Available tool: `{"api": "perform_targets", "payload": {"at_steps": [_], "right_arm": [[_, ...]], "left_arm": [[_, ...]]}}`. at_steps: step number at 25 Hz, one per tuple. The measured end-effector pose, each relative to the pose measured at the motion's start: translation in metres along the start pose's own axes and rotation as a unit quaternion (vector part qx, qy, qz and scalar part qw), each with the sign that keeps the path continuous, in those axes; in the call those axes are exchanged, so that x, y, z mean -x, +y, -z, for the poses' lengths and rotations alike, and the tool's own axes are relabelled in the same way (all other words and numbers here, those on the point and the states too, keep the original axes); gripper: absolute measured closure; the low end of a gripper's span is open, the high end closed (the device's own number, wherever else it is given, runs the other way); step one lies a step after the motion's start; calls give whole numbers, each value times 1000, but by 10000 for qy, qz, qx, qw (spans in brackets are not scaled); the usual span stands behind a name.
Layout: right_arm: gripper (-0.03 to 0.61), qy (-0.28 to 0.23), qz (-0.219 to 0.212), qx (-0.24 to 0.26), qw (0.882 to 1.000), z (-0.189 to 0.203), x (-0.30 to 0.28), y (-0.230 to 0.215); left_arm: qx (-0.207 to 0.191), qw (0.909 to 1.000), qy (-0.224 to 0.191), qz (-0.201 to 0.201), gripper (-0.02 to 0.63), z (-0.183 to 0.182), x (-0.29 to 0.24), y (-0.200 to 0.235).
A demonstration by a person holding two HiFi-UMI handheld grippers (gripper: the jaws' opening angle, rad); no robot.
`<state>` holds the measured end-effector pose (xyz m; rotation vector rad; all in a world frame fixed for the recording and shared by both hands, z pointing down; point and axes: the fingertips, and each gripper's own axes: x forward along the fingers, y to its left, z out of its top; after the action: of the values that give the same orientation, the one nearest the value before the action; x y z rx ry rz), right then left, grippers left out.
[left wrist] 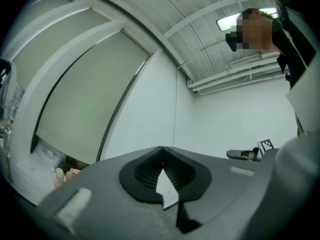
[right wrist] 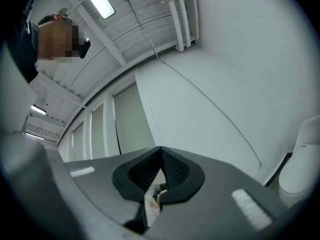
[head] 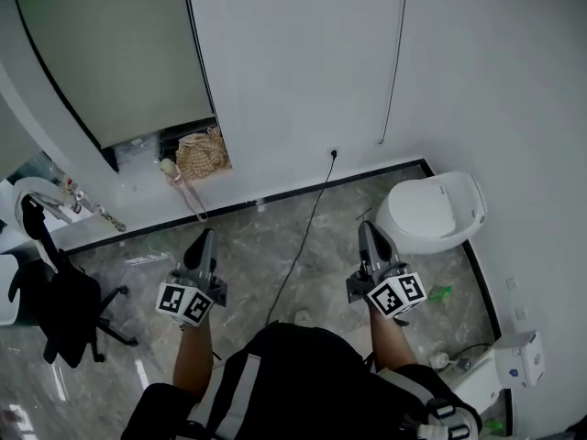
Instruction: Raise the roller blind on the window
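Note:
The grey-green roller blind (head: 119, 53) hangs low over the window at the upper left, leaving a dark gap at the sill. It also shows in the left gripper view as a pale panel (left wrist: 85, 99) and in the right gripper view (right wrist: 132, 119). A thin cord (head: 394, 62) hangs down the white wall to the right of it, seen again as a fine line (right wrist: 215, 104). My left gripper (head: 206, 236) and right gripper (head: 366, 228) are held out side by side above the floor, well short of the wall. Both are shut and empty, jaws meeting at the tips (left wrist: 161, 149) (right wrist: 160, 149).
A white lidded toilet-like unit (head: 431, 211) stands against the wall at the right. A black cable (head: 307, 218) runs from a wall socket across the marble floor. A black office chair (head: 55, 310) is at the left. A woven bag (head: 202, 154) and a bottle (head: 167, 166) sit at the window gap.

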<state>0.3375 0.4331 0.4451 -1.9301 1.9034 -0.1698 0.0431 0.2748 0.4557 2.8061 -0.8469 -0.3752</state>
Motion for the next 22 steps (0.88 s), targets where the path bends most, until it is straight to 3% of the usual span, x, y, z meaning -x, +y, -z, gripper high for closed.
{"api": "perform_targets", "payload": {"at_steps": [4,9,16,22], "right_arm": [[575,139,-396,-96,9991,-3,-28,-23],[575,369,-989,-303,9940,3,-66,-33],[575,757,-1788,-706,9784,41,-113,12],[575,985,-2144,-761,9688,66,-145,47]], "left_arm": [[-243,9981,-301,-484,614,-5,-8,7],[-483,9939,-291,-946,614,-14,-10,0],[-538,9865,-186,-1535,614,-13,25,14],[-515,9795,-280,-1926,614,-18,49,47]]}}
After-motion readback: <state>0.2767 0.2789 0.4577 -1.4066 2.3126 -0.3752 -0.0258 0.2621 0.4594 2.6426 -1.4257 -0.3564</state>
